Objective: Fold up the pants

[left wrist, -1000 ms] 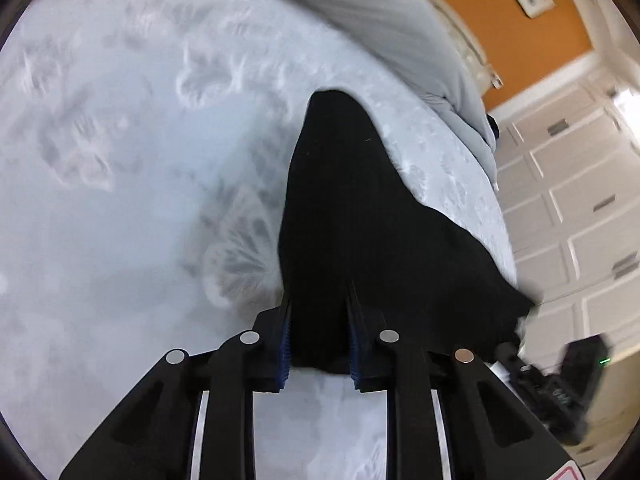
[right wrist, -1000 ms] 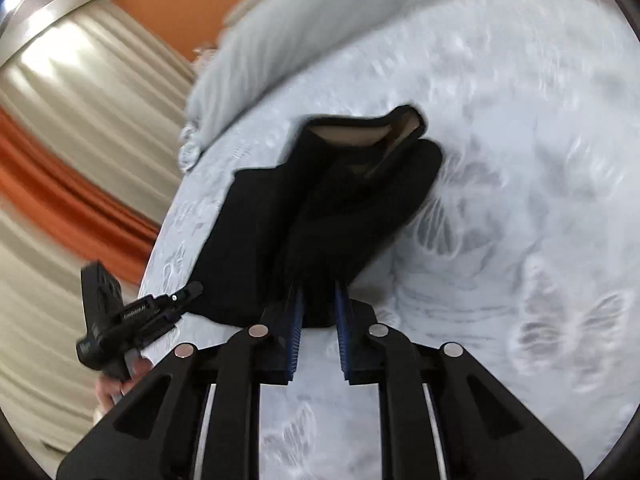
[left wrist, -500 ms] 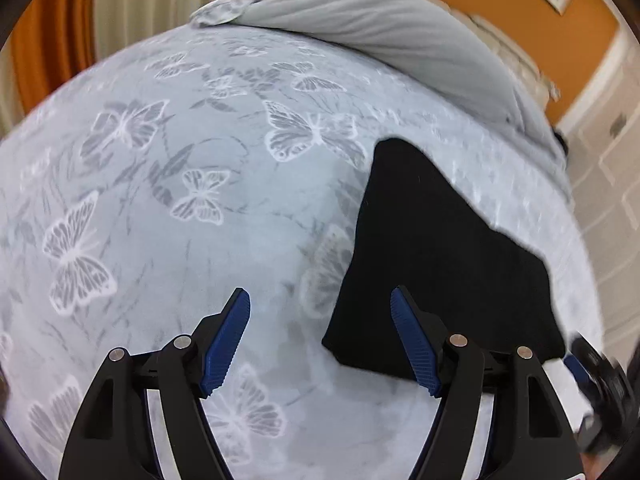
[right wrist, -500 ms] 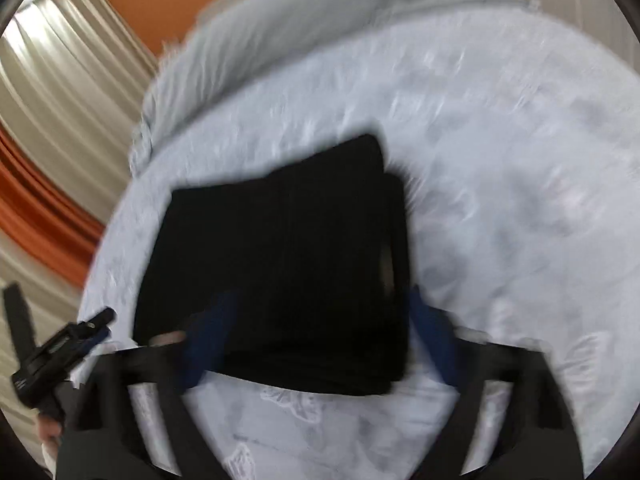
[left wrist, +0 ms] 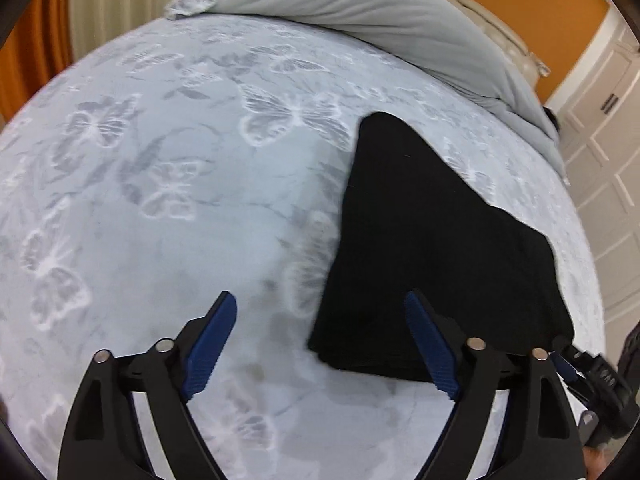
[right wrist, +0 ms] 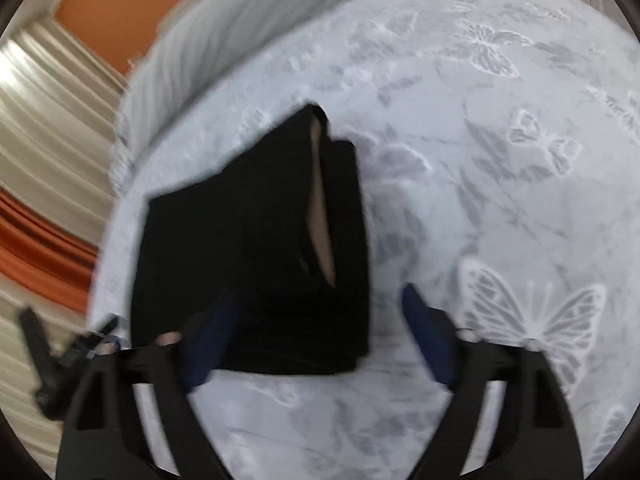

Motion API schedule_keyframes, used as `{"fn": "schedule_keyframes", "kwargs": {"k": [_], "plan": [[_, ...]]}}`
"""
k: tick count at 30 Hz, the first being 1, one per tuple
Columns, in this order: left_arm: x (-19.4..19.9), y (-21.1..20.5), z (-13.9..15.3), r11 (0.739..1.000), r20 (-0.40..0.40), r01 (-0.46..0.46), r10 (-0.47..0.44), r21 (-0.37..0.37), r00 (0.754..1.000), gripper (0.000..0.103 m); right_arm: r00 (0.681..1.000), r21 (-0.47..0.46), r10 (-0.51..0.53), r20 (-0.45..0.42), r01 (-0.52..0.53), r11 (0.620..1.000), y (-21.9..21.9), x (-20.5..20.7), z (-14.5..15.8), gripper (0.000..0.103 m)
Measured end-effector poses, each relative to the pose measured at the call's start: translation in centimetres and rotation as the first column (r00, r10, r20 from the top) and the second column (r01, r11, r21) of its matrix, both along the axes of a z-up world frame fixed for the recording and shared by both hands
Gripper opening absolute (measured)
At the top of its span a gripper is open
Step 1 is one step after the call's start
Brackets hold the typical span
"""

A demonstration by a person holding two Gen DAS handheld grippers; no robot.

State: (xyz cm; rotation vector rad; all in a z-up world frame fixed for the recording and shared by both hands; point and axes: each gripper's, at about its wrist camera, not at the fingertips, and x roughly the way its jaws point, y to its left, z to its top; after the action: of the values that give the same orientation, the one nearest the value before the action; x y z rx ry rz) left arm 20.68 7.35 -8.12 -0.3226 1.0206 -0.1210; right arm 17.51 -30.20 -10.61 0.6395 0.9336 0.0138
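The black pants (left wrist: pixel 432 240) lie folded in a flat bundle on the pale butterfly-print bedspread (left wrist: pixel 180 200). My left gripper (left wrist: pixel 324 340) is open and empty, above the bundle's near left corner. In the right wrist view the pants (right wrist: pixel 248 248) show a tan lining at the waistband opening. My right gripper (right wrist: pixel 316 336) is open and empty, over the bundle's near right corner. The right view is motion-blurred.
A grey duvet (left wrist: pixel 380 4) is bunched at the head of the bed. Orange wall and white cabinet doors (left wrist: pixel 600 128) stand to the right. Curtains (right wrist: pixel 44 128) hang beside the bed. The other gripper (left wrist: pixel 596 380) shows at the lower right.
Both grippers were shut on the pants a second ago. They have opened, let go and pulled back; the pants now lie flat on the bed.
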Motion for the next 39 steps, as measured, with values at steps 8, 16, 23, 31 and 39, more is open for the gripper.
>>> {"fn": "schedule_keyframes", "kwargs": {"k": [8, 16, 23, 31, 39], "plan": [[3.4, -0.8, -5.2, 0.968, -0.144, 0.037, -0.074, -0.248, 0.987, 0.092, 0.999, 0.297, 0.007, -0.046, 0.007, 0.955, 0.1, 1.3, -3.7, 0.098], [2.9, -1.2, -2.6, 0.951, -0.08, 0.047, -0.075, -0.306, 0.994, 0.027, 0.983, 0.187, 0.176, 0.05, -0.183, 0.965, 3.8, 1.0, 1.1, 0.035], [-1.1, 1.0, -1.0, 0.986, -0.19, 0.01, -0.042, -0.166, 0.981, 0.046, 0.996, -0.104, 0.068, -0.065, -0.075, 0.992, 2.7, -2.9, 3.0, 0.059], [-2.6, 1.2, 3.9, 0.992, 0.061, -0.122, 0.12, 0.027, 0.991, 0.083, 0.977, -0.282, 0.191, -0.091, -0.209, 0.936, 7.8, -0.2, 1.2, 0.022], [-3.0, 5.8, 5.1, 0.964, 0.103, -0.264, 0.265, -0.03, 0.959, 0.082, 0.869, -0.193, 0.391, 0.302, -0.346, 0.918, 13.8, -1.2, 16.7, 0.012]]}}
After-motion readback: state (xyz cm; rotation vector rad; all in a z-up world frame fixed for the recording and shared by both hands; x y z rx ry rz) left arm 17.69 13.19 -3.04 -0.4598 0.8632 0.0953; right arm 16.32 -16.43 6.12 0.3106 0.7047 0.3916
